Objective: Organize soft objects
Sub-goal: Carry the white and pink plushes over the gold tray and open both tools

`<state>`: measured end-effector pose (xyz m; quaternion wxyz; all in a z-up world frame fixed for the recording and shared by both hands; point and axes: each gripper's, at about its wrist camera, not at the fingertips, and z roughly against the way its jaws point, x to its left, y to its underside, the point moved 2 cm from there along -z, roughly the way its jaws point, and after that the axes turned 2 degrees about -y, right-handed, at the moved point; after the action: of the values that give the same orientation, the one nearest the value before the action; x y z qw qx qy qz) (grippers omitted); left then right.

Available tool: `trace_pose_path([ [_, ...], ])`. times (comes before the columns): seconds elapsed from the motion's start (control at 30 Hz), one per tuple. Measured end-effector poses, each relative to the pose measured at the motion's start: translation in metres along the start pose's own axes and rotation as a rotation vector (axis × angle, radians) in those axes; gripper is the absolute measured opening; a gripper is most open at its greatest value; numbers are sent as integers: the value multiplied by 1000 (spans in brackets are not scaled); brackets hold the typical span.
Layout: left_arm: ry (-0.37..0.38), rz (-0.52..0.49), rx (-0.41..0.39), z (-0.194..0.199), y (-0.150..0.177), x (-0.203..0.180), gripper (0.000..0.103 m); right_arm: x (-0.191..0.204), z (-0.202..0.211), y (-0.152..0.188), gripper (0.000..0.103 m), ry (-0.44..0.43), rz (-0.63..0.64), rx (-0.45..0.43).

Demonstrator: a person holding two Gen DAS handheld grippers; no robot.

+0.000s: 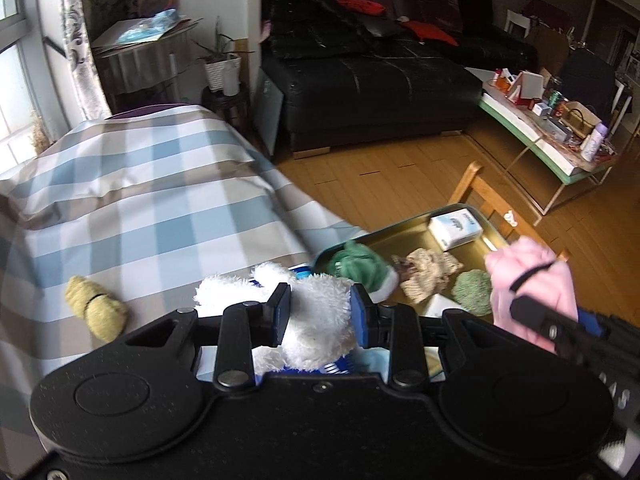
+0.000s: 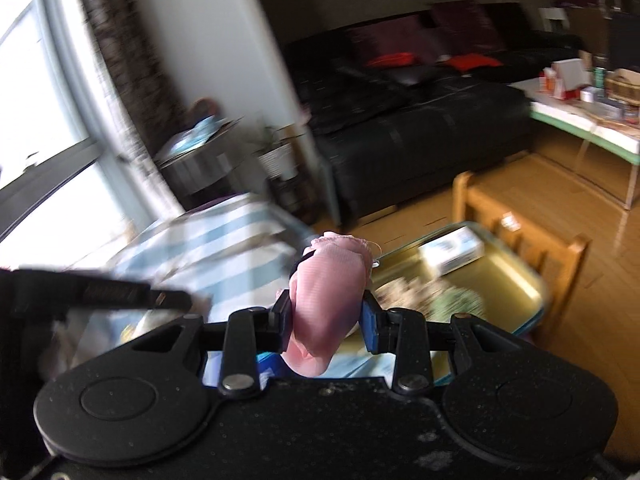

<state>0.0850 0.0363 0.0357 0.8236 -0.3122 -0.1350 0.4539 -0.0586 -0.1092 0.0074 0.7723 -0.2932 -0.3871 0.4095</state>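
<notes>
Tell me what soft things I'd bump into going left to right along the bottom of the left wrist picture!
Yellow-green rolled cloth → white fluffy toy held in the left gripper → green knitted thing → beige crocheted piece → green fuzzy ball → pink cloth held in the right gripper.

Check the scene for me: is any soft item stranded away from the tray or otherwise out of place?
One stray: a yellow-green rolled bundle lies alone on the checked cloth, well left of the gold tray where the other soft items sit. A small white box, which looks rigid, shares that tray. Nothing looks spilled or damaged.
</notes>
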Motion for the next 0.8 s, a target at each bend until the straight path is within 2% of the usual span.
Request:
trace_pose_path([
  [0.23, 29, 14, 38, -31, -8, -33, 32, -49, -40, -44, 33, 121, -41, 22],
  [0.43, 43, 15, 81, -58, -8, -55, 32, -73, -78, -69, 33, 173, -74, 68],
  [0.63, 35, 11, 129, -84, -2, -70, 32, -80, -98, -74, 34, 256, -64, 107],
  [0.8, 34, 13, 169, -102, 3, -80, 33, -92, -104, -73, 34, 256, -99, 139],
])
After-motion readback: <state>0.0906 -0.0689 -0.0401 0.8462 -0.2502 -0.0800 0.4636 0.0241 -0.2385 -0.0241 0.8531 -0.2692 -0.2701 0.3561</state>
